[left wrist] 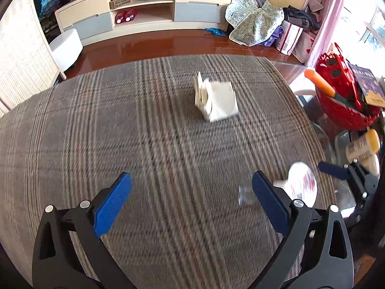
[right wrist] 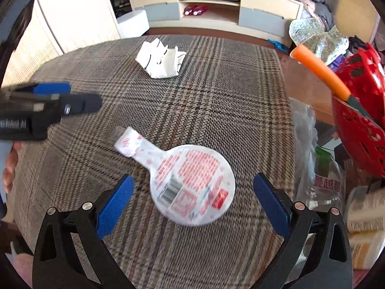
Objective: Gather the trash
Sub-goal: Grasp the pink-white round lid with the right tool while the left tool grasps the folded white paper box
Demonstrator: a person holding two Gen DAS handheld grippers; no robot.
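Observation:
A crumpled white paper napkin [left wrist: 216, 100] lies on the plaid tablecloth [left wrist: 120, 132], far ahead of my open, empty left gripper [left wrist: 191, 197]. It also shows in the right wrist view [right wrist: 161, 60]. A flat white wrapper with red print, round with a narrow neck [right wrist: 192, 183], lies on the cloth between the open jaws of my right gripper [right wrist: 192, 195], not gripped. The same wrapper [left wrist: 300, 183] shows to the right of my left gripper, with the right gripper [left wrist: 346, 171] beyond it. The left gripper [right wrist: 53, 101] shows at the left in the right wrist view.
A red perforated basket [right wrist: 358, 125] with an orange-handled knife [right wrist: 322, 72] stands at the table's right edge. Clear plastic bags [right wrist: 324, 180] and cartons [right wrist: 365, 216] lie beside it. A low TV cabinet [left wrist: 144, 7], a white stool [left wrist: 66, 47] and piled clothes [left wrist: 257, 21] stand beyond the table.

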